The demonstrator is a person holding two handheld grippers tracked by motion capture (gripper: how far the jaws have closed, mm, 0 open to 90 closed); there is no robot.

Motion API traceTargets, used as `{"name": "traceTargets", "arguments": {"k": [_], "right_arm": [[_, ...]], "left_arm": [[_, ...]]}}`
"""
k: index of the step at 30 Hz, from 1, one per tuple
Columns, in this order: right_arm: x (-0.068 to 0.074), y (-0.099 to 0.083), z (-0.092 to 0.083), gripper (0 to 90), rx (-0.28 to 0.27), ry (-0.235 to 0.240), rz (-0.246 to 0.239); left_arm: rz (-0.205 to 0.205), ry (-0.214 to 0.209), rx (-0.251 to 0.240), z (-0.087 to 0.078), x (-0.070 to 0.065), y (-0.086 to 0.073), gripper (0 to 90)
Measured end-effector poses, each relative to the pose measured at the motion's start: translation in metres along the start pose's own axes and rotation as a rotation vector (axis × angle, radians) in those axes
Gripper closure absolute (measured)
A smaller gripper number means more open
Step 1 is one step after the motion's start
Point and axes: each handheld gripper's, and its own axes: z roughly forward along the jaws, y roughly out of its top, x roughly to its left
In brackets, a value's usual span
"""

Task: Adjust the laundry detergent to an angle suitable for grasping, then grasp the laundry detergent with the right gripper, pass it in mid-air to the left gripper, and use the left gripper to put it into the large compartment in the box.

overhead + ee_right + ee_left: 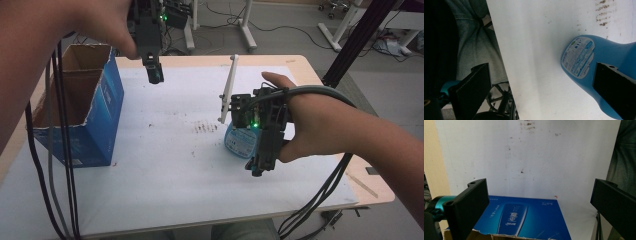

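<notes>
A blue plastic bottle (236, 141) with a printed label lies on the white sheet at mid-table. My right gripper (256, 168) hovers over it, pointing toward the near edge. In the right gripper view the bottle (584, 60) sits at the right and runs partly behind the right jaw, and my right gripper (541, 72) stands open with nothing in it. A white stick (228, 90) slants up just behind that gripper. My left gripper (155, 75) is held high near the table's far left. Seen in its own view, the left gripper (539, 187) is wide open above the blue box (524, 217).
The open blue cardboard box (95, 115) stands at the left edge of the table (300, 67). Brown stains (205, 127) mark the white sheet (165, 165) beside the bottle. Cables hang down at the left and right. The person's legs show below the near edge.
</notes>
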Motion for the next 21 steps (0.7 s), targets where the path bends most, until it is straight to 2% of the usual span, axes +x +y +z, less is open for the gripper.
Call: {"name": "traceTargets", "arguments": {"k": [2,9,15,18,19,21], "right_arm": [[-0.0013,-0.0008,0.0000,1.4,0.003,-0.003,-0.020],[-0.0009,-0.0029,-0.0002,1.4,0.001,0.000,0.003],[-0.0020,-0.0045,-0.0005,1.4,0.002,-0.002,-0.015],[-0.0006,-0.0045,-0.0006,1.4,0.001,0.003,0.000],[-0.0013,-0.0047,-0.0013,1.4,0.004,0.000,-0.014],[-0.0006,-0.0047,-0.0019,1.4,0.001,-0.002,-0.012]], "left_arm": [[-0.002,-0.001,0.002,0.0010,-0.0002,0.0008,1.7],[0.002,-0.003,0.003,0.0026,0.0002,0.0041,1.7],[0.008,-0.006,0.003,0.0036,0.0001,0.0060,1.7],[0.005,-0.005,0.004,0.0036,-0.0001,0.0055,1.7],[0.005,-0.005,0.006,0.0035,-0.0003,0.0054,1.7],[0.005,-0.005,0.006,0.0033,-0.0005,0.0053,1.7]]}}
